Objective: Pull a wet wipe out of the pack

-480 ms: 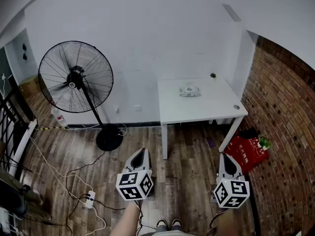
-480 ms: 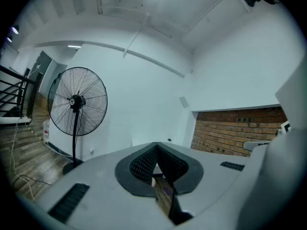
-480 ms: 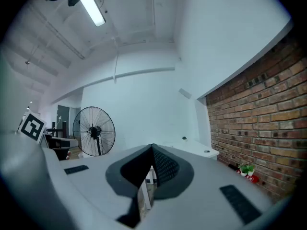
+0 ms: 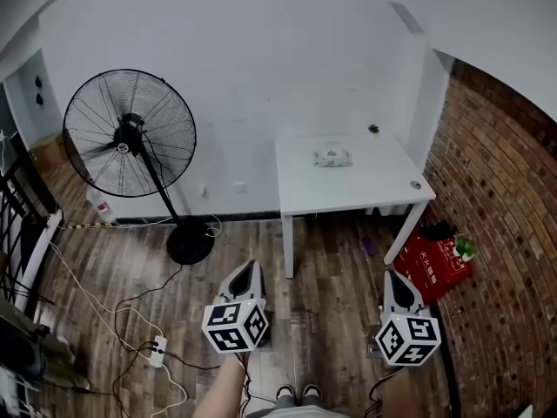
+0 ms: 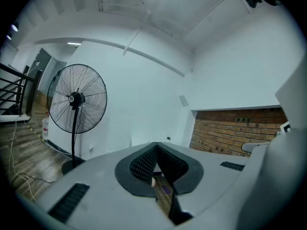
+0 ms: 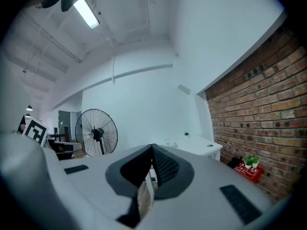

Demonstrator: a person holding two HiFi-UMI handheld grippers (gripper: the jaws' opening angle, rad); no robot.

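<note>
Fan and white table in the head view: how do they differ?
The fan is black, a round wire cage on one pole with a round base; the table is white, a flat top on legs. The fan stands left; the table right, by the brick wall. The table bears a wet wipe pack; the fan bears nothing. Both stand on the wood floor near the white wall.

My left gripper [image 5: 156,146] points across the room, jaws closed tip to tip with nothing between them. A standing fan [image 5: 76,99] stands left on the wooden floor [image 5: 24,157]; a brick wall [image 5: 230,131] shows right.
</note>
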